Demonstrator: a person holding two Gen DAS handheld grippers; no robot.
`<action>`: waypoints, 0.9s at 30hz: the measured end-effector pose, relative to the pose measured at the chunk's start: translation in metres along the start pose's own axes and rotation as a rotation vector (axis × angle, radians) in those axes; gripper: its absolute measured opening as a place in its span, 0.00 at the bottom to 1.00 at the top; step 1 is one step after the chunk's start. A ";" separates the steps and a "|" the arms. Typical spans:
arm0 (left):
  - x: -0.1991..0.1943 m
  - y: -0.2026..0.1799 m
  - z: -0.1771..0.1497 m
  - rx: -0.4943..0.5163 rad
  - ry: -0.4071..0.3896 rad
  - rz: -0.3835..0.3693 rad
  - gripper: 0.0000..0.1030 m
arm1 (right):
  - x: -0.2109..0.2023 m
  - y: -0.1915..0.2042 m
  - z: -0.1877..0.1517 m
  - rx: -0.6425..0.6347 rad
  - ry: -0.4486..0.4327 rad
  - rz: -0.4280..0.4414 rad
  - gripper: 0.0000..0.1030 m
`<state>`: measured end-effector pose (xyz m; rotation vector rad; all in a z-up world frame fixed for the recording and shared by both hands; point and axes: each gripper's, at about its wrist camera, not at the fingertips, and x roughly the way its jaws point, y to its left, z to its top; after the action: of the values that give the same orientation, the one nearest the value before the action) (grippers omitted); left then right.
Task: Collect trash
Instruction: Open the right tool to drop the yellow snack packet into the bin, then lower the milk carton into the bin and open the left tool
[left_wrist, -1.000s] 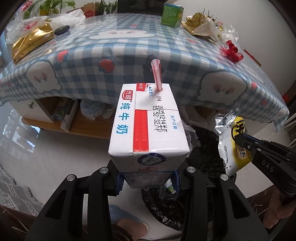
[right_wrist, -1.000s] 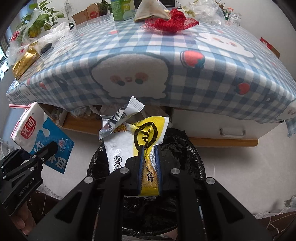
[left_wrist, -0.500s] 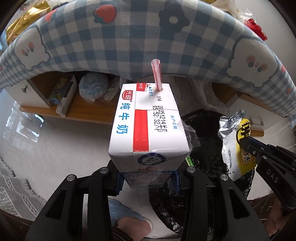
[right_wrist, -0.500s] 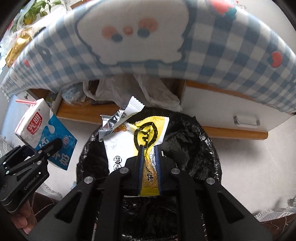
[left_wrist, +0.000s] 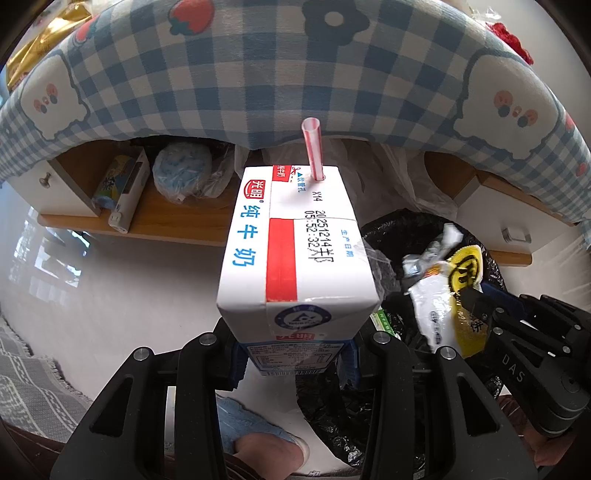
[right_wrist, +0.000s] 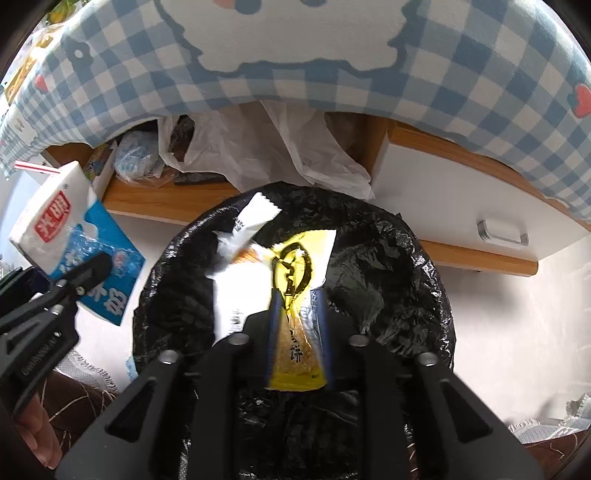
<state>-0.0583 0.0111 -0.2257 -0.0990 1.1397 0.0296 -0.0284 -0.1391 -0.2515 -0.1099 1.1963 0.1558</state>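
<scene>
Right wrist view shows the right gripper (right_wrist: 297, 325) over the black trash bag (right_wrist: 384, 266), its jaws just opening around the yellow snack wrapper (right_wrist: 295, 343). Beside it, the left gripper (left_wrist: 295, 363) pinches a milk carton (left_wrist: 295, 258) with a straw (left_wrist: 313, 147).

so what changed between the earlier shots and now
Both hand-held grippers dropped from table height to over the black bin bag. The right hand-held gripper has just been opening its jaws, and the yellow wrapper between them now looks loose. The left hand-held gripper holds the milk carton as before.
</scene>
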 end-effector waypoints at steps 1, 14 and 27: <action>-0.001 -0.001 0.000 0.000 0.001 -0.001 0.39 | -0.001 -0.001 0.000 0.003 -0.004 -0.002 0.29; -0.050 -0.044 0.028 0.059 -0.063 -0.038 0.39 | -0.062 -0.046 0.012 0.098 -0.121 -0.033 0.88; -0.051 -0.109 0.039 0.124 -0.063 -0.086 0.39 | -0.087 -0.122 0.011 0.162 -0.140 -0.130 0.91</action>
<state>-0.0359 -0.0919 -0.1561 -0.0365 1.0705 -0.1139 -0.0280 -0.2632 -0.1660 -0.0344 1.0540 -0.0470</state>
